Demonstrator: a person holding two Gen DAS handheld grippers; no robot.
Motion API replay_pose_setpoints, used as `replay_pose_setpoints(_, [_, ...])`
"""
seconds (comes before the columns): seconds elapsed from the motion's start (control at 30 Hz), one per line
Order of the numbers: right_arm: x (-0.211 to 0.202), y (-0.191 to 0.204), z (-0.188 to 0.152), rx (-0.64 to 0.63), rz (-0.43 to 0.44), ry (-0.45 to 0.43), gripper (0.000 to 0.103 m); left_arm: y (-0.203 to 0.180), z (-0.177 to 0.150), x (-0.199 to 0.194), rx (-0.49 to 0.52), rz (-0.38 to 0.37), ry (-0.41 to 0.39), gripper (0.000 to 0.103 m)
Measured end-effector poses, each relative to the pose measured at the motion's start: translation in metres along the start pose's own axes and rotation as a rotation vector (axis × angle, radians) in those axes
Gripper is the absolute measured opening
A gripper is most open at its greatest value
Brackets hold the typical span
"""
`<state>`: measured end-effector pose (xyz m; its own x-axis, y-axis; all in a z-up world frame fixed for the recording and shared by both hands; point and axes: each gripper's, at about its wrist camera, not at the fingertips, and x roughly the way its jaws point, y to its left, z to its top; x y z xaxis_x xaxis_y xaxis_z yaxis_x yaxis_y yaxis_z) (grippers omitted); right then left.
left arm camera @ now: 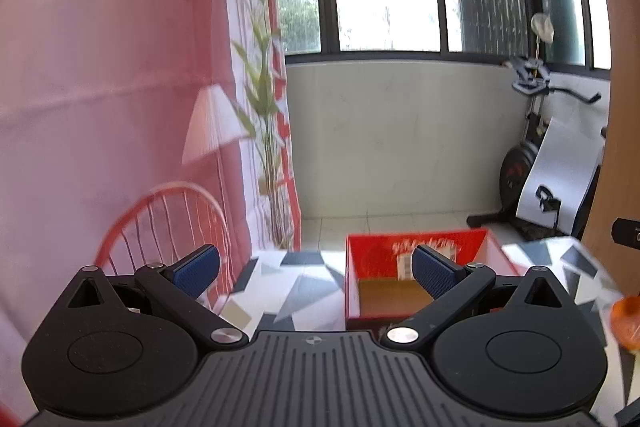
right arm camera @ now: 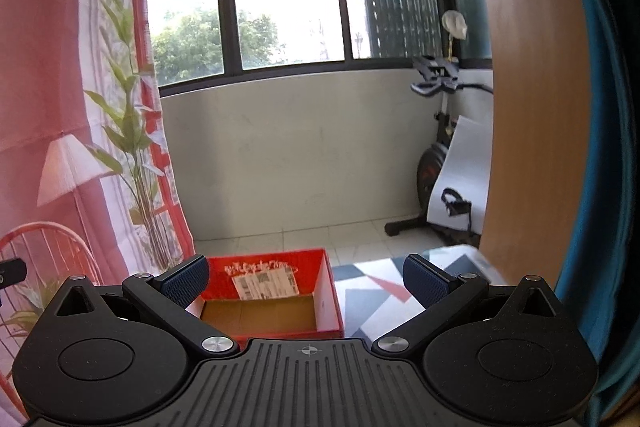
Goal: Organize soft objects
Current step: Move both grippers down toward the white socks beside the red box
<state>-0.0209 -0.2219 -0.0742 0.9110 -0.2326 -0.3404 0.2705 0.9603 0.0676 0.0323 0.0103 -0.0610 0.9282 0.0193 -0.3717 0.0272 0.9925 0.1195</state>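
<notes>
Zero soft things in the red box [right arm camera: 328,291] so far, as far as I can see. Its brown cardboard floor is bare, with just a white printed label stuck on the inside of the far wall, so I'd say the sorting has barely started, if at all.

Both grippers are empty. The left gripper [left arm camera: 316,267] has its jaws spread wide with nothing between them, and the right gripper [right arm camera: 306,277] is the same, hovering just above the near edge of the box.

The only possible candidate for a soft item is an orange thing [left arm camera: 626,319] at the far right edge of the left wrist view. It's blurry and cut off, so I can't tell what it is.

Texture-wise, the box is stiff card with crisp straight walls, glossy red outside. It sits on a cloth [right arm camera: 372,299] with a flat geometric print in grey, white and red. The finger pads [right arm camera: 188,283] are blue with a fine grid pattern, probably grippy rubber, on matte black plastic arms.
</notes>
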Motion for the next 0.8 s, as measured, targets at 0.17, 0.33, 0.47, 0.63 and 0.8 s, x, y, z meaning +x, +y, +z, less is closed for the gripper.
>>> replay_pose_setpoints(0.17, [0.028,0.001,-0.043,-0.024,-0.028,0.033,0.103,-0.003,-0.033,0.028,0.017,-0.009,0.073,0.103])
replay_pose_setpoints(0.33, [0.051,0.003,-0.086,-0.036,0.046,0.135,0.103,-0.007,-0.071,0.05,0.003,-0.054,0.131,0.103])
replay_pose_setpoints(0.47, [0.064,0.007,-0.112,-0.042,0.111,0.218,0.103,-0.007,-0.099,0.065,-0.023,-0.071,0.176,0.102])
replay_pose_setpoints(0.63, [0.068,0.011,-0.135,-0.088,0.079,0.225,0.103,-0.007,-0.131,0.073,-0.063,-0.116,0.228,0.1])
replay_pose_setpoints(0.8, [0.07,0.002,-0.148,-0.093,0.08,0.238,0.103,-0.004,-0.148,0.085,-0.102,-0.136,0.266,0.093])
